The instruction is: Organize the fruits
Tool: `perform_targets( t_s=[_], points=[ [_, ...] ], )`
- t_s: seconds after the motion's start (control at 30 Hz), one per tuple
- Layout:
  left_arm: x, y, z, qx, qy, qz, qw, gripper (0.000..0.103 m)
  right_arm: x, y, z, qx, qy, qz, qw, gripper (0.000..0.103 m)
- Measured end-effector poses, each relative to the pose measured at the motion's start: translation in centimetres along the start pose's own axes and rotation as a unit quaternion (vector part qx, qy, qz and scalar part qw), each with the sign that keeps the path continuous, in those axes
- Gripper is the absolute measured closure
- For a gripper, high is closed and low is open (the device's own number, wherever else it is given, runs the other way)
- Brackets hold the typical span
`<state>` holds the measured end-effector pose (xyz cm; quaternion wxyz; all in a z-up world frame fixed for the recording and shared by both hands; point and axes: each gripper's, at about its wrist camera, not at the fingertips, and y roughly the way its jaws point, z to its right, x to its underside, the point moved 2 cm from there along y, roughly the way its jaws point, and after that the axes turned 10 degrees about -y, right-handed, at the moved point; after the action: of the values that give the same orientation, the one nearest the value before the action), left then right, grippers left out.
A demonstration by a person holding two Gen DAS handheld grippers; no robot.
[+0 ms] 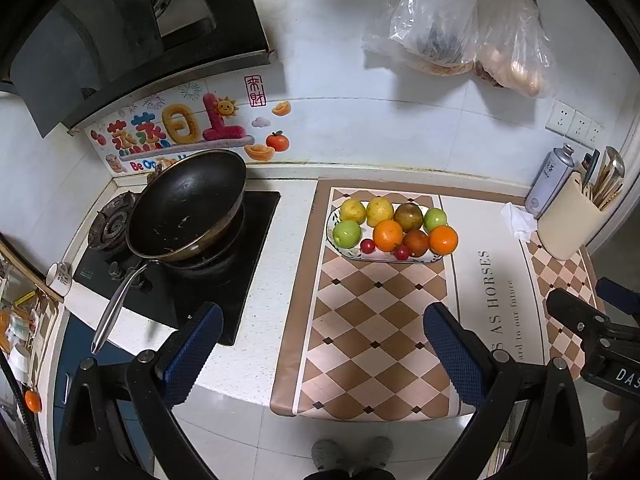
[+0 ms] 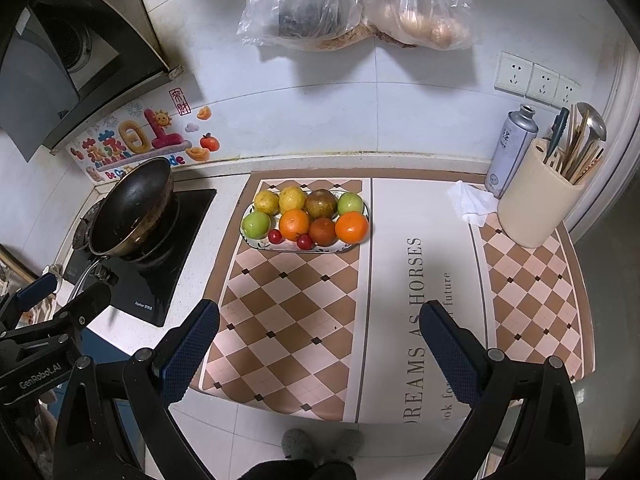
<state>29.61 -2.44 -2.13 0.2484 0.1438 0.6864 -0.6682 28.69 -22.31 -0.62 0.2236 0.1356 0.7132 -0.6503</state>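
An oval plate of fruit sits at the back of the checkered mat. It holds two yellow lemons, two green apples, two oranges, two brown fruits and two small red ones. My left gripper is open and empty, above the mat's front edge. My right gripper is open and empty, to its right, well short of the plate.
A black wok sits on the stove at left. A cream utensil holder, a spray can and a crumpled tissue stand at the back right. Plastic bags hang on the wall.
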Motion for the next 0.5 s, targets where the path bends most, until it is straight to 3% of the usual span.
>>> perform_targets(
  t_s=[0.5],
  points=[
    [-0.01,-0.10,0.16,0.000,0.000,0.005,1.0000,0.000,-0.03,-0.14,0.00,0.001,0.001,0.002,1.000,0.001]
  ],
)
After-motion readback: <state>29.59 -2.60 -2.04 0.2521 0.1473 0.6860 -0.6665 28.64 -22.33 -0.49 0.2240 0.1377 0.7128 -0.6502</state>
